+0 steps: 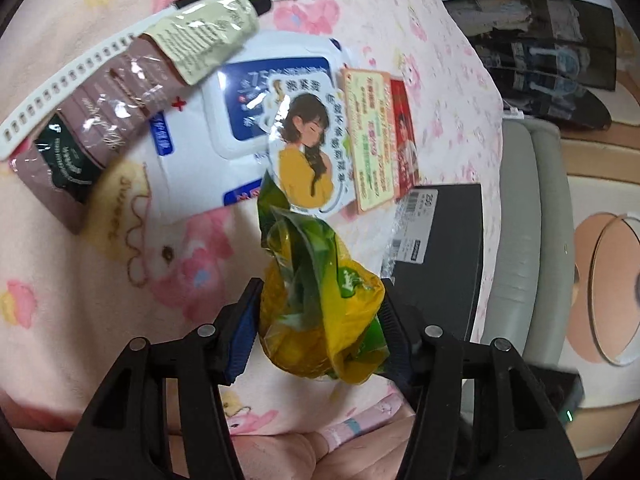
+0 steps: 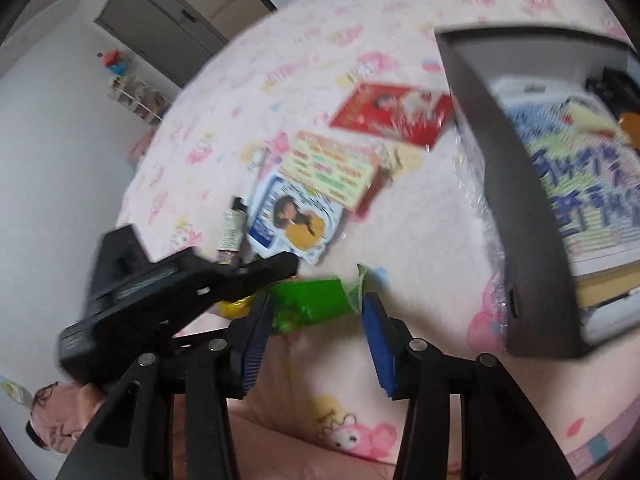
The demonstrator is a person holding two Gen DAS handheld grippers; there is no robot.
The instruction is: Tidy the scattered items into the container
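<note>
My left gripper point(image 1: 318, 308) is shut on a crumpled yellow and green snack bag point(image 1: 324, 312) and holds it over the pink bed cover. Beyond it lie a white wet-wipe pack point(image 1: 224, 120), a girl sticker point(image 1: 308, 148), a yellow card point(image 1: 370, 140), a red card point(image 1: 404, 136), a brown tube point(image 1: 100, 128) and a white strap point(image 1: 60, 84). The black container point(image 1: 440, 248) lies to the right. In the right wrist view my right gripper point(image 2: 316, 320) is open and empty just behind the green bag point(image 2: 316, 300). The black container point(image 2: 516, 200), with printed items inside, stands at right.
The left gripper's black body point(image 2: 160, 292) crosses the right wrist view at left. A grey bed edge point(image 1: 528, 240) and floor lie right of the bed. A wardrobe point(image 2: 160, 28) and a small shelf point(image 2: 136, 96) stand far off.
</note>
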